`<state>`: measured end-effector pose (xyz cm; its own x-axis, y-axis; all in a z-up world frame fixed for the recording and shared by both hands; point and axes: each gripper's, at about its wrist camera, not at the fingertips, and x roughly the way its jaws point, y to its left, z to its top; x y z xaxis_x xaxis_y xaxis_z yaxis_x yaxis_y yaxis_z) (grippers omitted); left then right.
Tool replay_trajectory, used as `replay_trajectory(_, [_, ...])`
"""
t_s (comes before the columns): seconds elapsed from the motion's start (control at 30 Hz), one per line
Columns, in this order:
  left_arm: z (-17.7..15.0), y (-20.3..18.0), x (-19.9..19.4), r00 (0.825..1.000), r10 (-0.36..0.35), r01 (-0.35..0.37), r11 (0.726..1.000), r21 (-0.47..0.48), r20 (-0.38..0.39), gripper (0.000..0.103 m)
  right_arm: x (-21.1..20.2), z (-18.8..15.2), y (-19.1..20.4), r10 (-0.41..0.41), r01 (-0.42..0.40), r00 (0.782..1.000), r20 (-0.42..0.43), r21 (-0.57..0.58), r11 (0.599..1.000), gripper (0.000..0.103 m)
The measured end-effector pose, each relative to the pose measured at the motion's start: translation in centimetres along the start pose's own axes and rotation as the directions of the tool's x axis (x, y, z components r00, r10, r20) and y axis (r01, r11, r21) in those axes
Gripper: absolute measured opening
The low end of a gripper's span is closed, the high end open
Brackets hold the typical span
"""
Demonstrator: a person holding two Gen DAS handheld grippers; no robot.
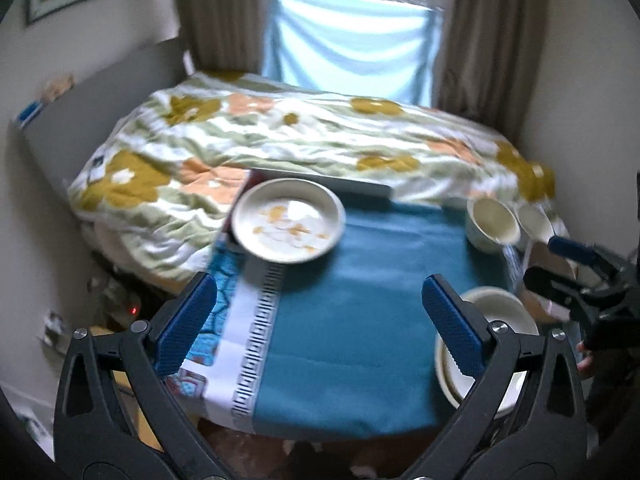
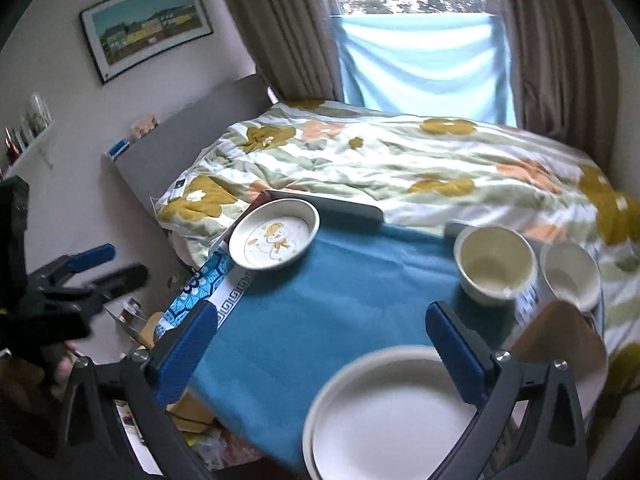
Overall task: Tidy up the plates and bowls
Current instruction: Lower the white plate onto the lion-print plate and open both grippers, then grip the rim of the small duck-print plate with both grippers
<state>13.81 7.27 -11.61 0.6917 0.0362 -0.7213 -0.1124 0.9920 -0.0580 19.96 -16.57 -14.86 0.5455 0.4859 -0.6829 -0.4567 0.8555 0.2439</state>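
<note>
Both the left gripper (image 1: pixel 320 320) and right gripper (image 2: pixel 322 346) stand spread, holding nothing, above the teal cloth (image 2: pixel 340 300); patterned dish (image 2: pixel 274 234) at eleven o'clock, stacked plates (image 2: pixel 384 416) at five, two cups (image 2: pixel 494 262) at two.

A teal cloth (image 2: pixel 320 320) covers the counter, its left edge white with a black key pattern and a blue floral band. At the cloth's far left corner sits a cream dish (image 2: pixel 274 234) with yellow-orange motifs. Behind the cloth, the bed's duvet (image 2: pixel 400 160) is white with olive stripes and mustard and peach flowers. The plain white plates (image 2: pixel 384 412) lie at the cloth's near edge.
</note>
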Motion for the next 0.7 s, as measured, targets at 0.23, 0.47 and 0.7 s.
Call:
replay_trajectory(0.23, [2.4, 7.8, 4.6, 0.997, -0.043, 0.036, 0.993, -0.109, -0.058, 0.102, 6.8, 4.6, 2.9, -0.007, 0.004, 0.996, -0.083, -0.035, 0.999, 0.103])
replay_trajectory(0.47, [2.4, 12.6, 12.5, 0.983, -0.116, 0.081, 0.970, -0.229, -0.144, 0.100, 15.8, 8.2, 3.1, -0.060, 0.060, 0.983, -0.172, -0.006, 0.998, 0.103])
replay_trajectory(0.7, [1.2, 13.0, 19.0, 0.955, -0.196, 0.126, 0.948, -0.291, -0.223, 0.076, 23.1, 9.1, 1.7, -0.021, 0.032, 0.957, -0.288, 0.035, 0.999, 0.089])
